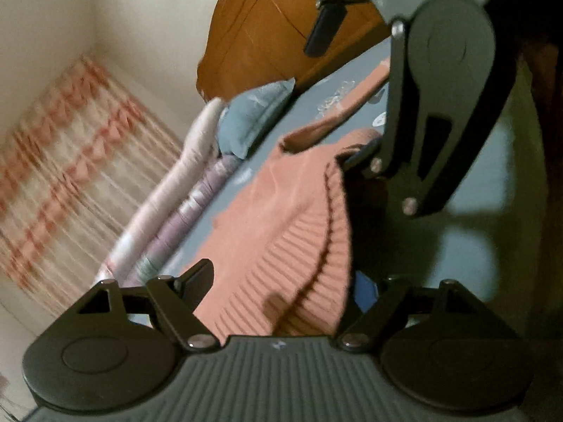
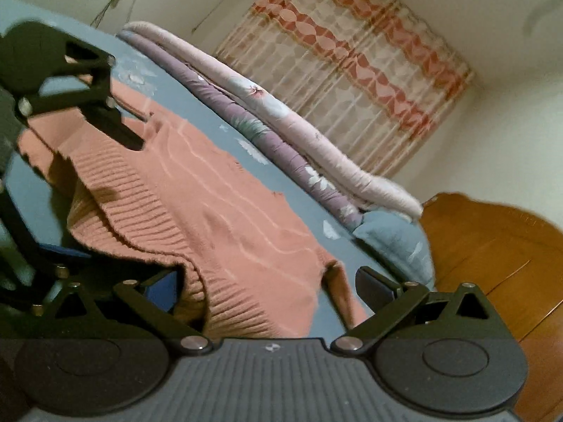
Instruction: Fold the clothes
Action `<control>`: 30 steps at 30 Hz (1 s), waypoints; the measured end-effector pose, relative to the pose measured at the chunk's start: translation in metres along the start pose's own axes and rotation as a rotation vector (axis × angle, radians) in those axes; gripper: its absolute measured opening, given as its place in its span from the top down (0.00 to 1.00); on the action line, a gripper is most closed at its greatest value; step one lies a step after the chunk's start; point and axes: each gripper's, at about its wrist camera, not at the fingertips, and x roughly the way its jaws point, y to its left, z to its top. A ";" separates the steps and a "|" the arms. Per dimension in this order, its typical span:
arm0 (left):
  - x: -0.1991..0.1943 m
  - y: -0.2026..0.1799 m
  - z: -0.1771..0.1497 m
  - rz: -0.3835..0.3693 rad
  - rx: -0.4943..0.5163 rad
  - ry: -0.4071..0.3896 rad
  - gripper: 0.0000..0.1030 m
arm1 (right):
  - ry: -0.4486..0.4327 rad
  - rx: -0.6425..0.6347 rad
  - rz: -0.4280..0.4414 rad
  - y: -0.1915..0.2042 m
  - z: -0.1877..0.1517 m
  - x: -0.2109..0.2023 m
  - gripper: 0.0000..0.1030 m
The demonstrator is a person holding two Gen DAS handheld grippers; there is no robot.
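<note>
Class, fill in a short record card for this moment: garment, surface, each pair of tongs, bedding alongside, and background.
garment: salmon ribbed sweater, hem bunched and partly lifted
surface: blue bedsheet
left tongs: wide open, hem lying between the fingers
right tongs: wide open, hem lying between the fingers
bedding alongside: rolled quilt and blue pillow along the far side
background: curtain, wooden headboard

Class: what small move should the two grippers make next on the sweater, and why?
Probably shut both on the ribbed hem of the pink sweater: the left gripper and right gripper stand open with it bunched between their fingers.
</note>
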 end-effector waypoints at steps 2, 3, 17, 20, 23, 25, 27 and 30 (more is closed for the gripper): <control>0.004 0.005 0.005 0.010 -0.006 -0.007 0.19 | 0.020 0.011 0.042 -0.002 -0.005 0.000 0.00; 0.004 0.011 0.007 0.007 -0.023 -0.013 0.19 | 0.029 0.008 0.060 0.000 -0.008 -0.001 0.00; -0.017 0.046 0.003 -0.064 -0.212 -0.013 0.17 | 0.017 -0.002 -0.213 0.020 -0.011 0.017 0.00; -0.016 0.033 -0.002 -0.049 -0.154 0.008 0.17 | 0.033 0.021 -0.241 0.008 -0.010 0.009 0.00; -0.013 0.018 -0.002 -0.014 -0.077 0.002 0.17 | 0.038 0.041 -0.271 -0.002 -0.009 0.001 0.00; -0.006 0.010 -0.004 0.027 -0.021 0.007 0.17 | 0.036 0.061 -0.287 -0.010 -0.008 -0.004 0.00; 0.003 0.004 -0.009 0.077 0.034 0.033 0.17 | 0.038 0.070 -0.294 -0.018 -0.009 -0.004 0.00; 0.014 0.001 -0.020 0.154 0.089 0.084 0.17 | 0.049 0.072 -0.294 -0.025 -0.011 -0.001 0.00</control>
